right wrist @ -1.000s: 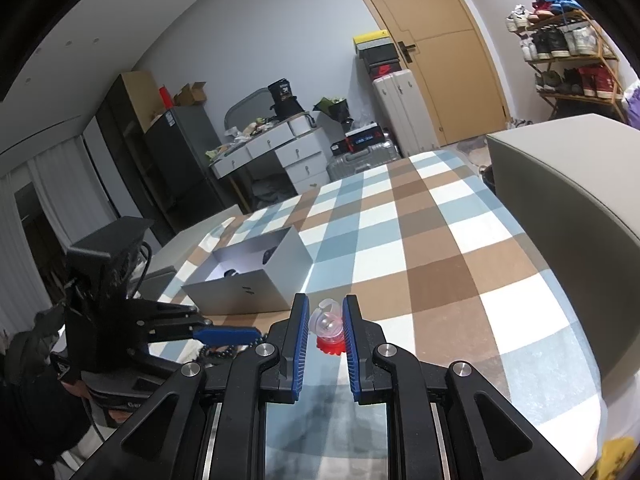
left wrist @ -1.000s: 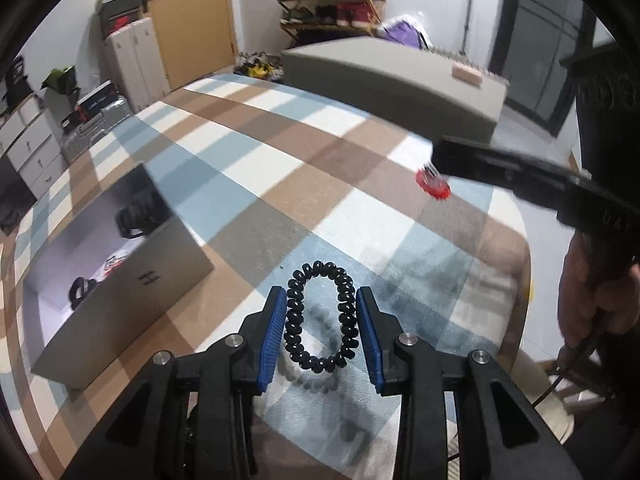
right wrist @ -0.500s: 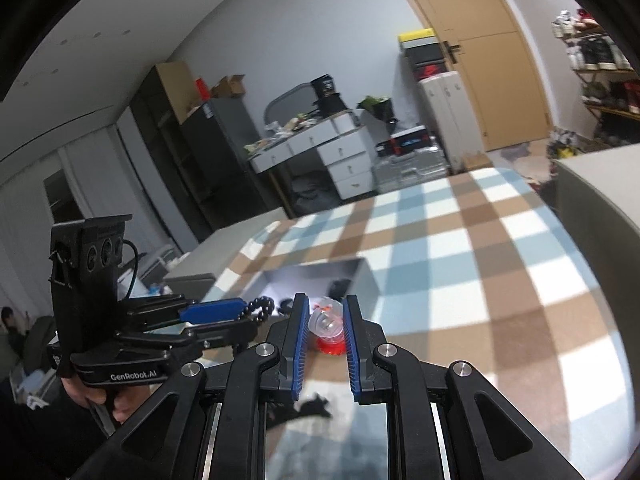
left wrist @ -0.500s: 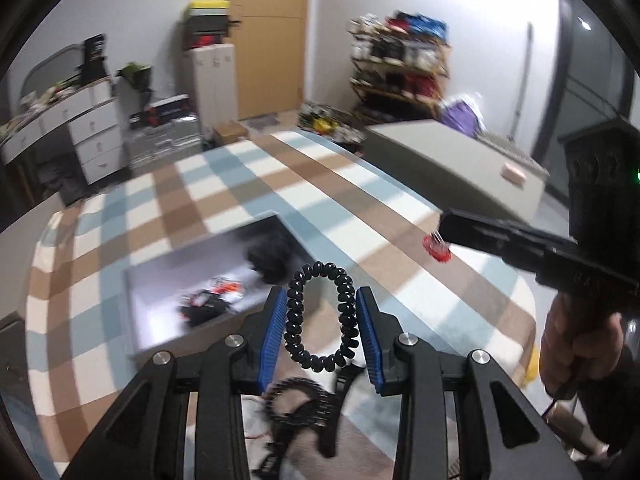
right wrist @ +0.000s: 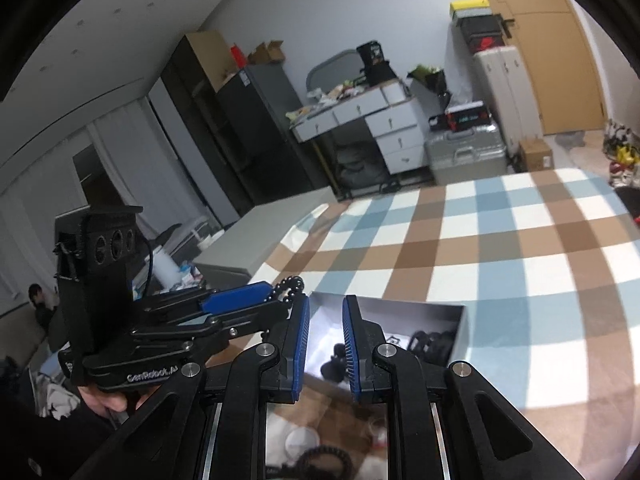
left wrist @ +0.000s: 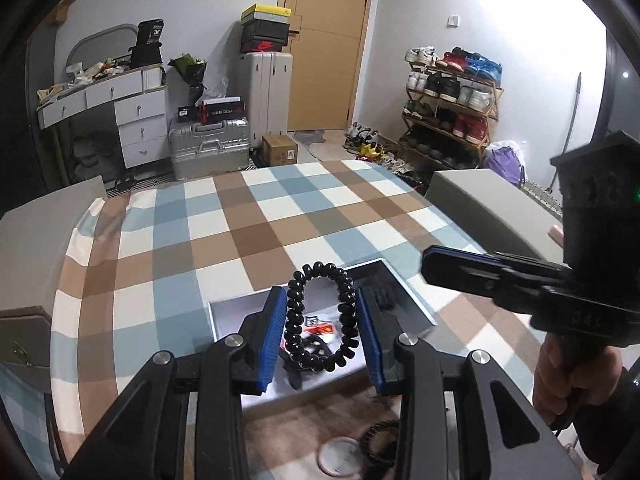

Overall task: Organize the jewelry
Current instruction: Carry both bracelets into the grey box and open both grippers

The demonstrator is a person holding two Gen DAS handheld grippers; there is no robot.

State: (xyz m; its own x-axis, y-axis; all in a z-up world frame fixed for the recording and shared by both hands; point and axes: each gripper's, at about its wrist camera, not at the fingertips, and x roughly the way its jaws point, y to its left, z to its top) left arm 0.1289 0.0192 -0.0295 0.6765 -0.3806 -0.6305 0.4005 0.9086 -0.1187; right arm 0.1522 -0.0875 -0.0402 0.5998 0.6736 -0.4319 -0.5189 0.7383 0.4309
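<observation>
Left gripper (left wrist: 322, 330) clenched on a black coiled bracelet (left wrist: 320, 316), held upright as a loop between the blue pads (left wrist: 273, 330), above the open grey box (left wrist: 416, 308). Inside the box, directly under the bracelet: a red-and-white item (left wrist: 318, 329) and dark pieces, too small to identify. Box resting on the checked blue, brown and white cloth (left wrist: 256, 236) covering the desk. On the near side of the box, close to the camera, a blurred round white object (left wrist: 338, 458) and a dark coiled ring (left wrist: 376, 440) lying on the cloth.

Right gripper (right wrist: 325, 340) released, blue pads (right wrist: 300, 344) apart with nothing between them, hovering over the same box (right wrist: 456, 332). Seen through the gap: the pale floor of the box and a dark rounded piece (right wrist: 332, 366). Further dark jewellery (right wrist: 428, 340) against the right inner wall of the box. From the right wrist view, left gripper (right wrist: 276, 300) entering from the left of the box, beads of the bracelet (right wrist: 290, 284) showing at its tip, just beside the right gripper's left pad. From the left wrist view, right gripper (left wrist: 430, 266) reaching in from the right of the box, at about the bracelet's height.
</observation>
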